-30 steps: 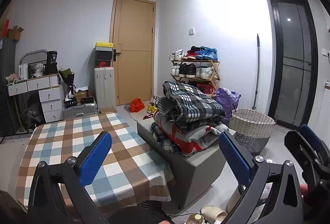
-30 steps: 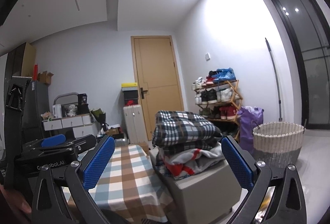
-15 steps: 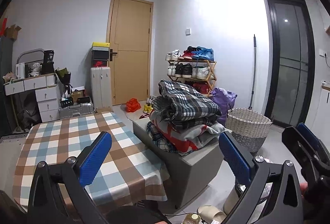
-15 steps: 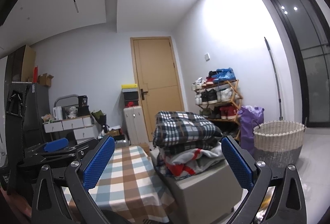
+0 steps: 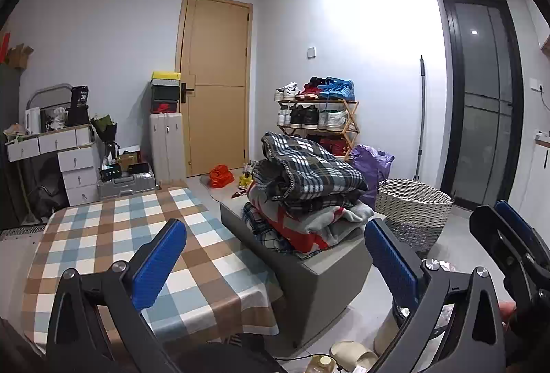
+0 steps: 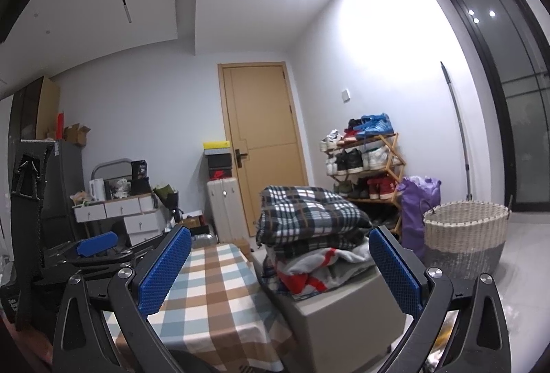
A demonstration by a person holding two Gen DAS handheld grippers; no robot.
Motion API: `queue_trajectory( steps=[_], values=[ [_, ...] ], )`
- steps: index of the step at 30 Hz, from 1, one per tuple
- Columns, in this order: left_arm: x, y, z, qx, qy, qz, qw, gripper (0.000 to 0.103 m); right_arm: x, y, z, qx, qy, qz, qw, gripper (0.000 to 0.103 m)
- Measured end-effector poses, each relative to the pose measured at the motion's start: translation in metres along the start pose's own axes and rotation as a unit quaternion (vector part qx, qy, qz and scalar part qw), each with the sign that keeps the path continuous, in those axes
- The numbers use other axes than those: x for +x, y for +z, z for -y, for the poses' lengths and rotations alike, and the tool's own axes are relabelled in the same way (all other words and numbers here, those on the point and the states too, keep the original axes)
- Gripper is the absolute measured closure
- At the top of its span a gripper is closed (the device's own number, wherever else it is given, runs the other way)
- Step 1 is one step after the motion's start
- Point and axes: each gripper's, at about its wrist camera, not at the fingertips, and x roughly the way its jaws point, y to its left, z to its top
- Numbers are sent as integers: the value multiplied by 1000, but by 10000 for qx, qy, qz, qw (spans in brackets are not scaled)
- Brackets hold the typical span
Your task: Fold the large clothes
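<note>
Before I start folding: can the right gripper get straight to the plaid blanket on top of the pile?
Probably yes. The right gripper is open and empty, and the plaid blanket tops the pile, uncovered, with nothing between them.

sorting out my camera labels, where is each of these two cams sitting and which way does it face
Left wrist: sits on the left gripper, faces across the checked table to the clothes pile; its open jaws and the right gripper at the right edge show.
Right wrist: sits on the right gripper, tilted higher towards the ceiling; its open jaws and the left gripper at the left edge show.
Shared: table, pile, door, basket.
</note>
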Motion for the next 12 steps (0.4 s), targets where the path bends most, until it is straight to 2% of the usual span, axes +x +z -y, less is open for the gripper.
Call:
queue_trajectory(
  steps=[12],
  values=[
    [17, 0, -5, -86, -21, -92, 9999, 1, 10, -6, 1, -23, 8, -142, 9999, 0]
  ],
)
